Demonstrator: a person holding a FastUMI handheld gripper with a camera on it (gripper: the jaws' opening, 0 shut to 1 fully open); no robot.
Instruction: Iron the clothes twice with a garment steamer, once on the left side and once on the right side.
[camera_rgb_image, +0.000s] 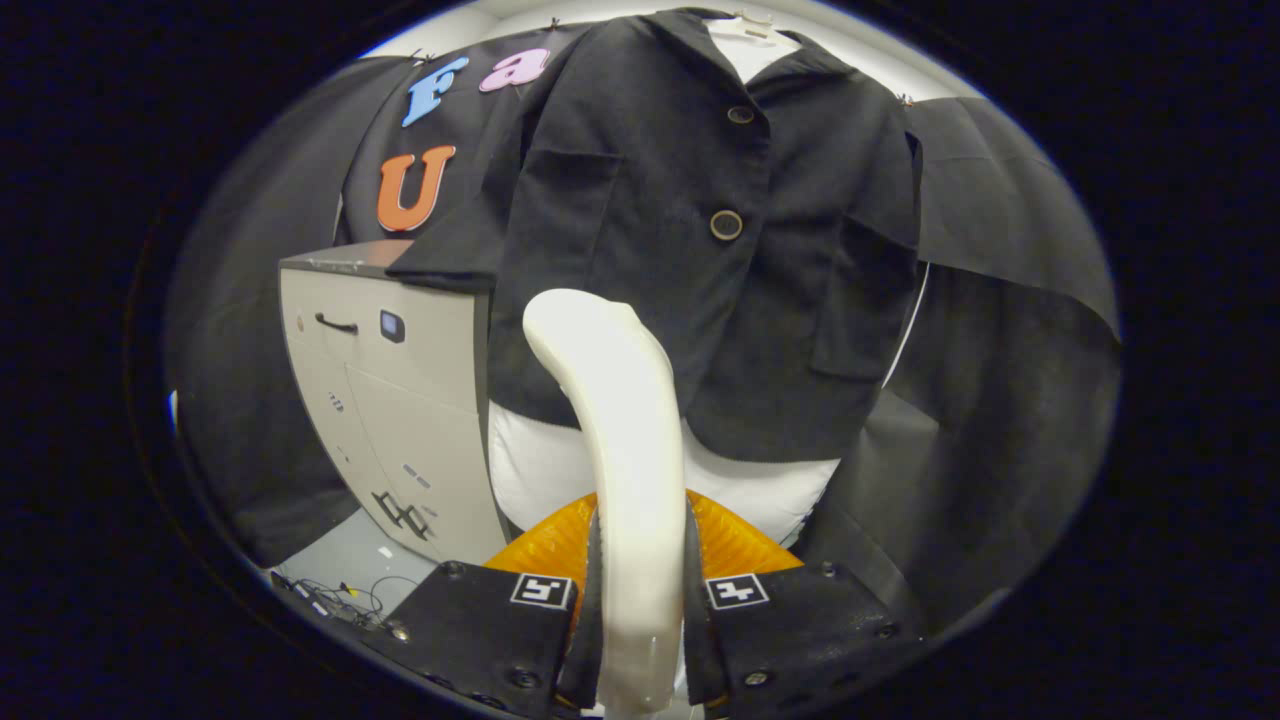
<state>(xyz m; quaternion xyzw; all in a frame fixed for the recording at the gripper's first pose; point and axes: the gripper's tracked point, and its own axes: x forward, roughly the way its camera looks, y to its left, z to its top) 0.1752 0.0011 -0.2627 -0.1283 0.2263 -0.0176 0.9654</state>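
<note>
A dark corduroy jacket (700, 240) with two round buttons hangs on a white mannequin torso (560, 470) straight ahead. My gripper (637, 590) is shut on the cream-white handle of the garment steamer (615, 430), which rises from between my fingers and curves toward the jacket's lower left front. The steamer's head is level with the jacket's lower half; whether it touches the cloth I cannot tell. An orange ribbed part (545, 545) shows behind the fingers at the handle's base.
A grey cabinet (390, 400) with a drawer handle stands left of the mannequin, and the jacket's left sleeve rests on its top. Black cloth covers the wall behind and to the right. Cables (340, 595) lie on the grey floor at the lower left.
</note>
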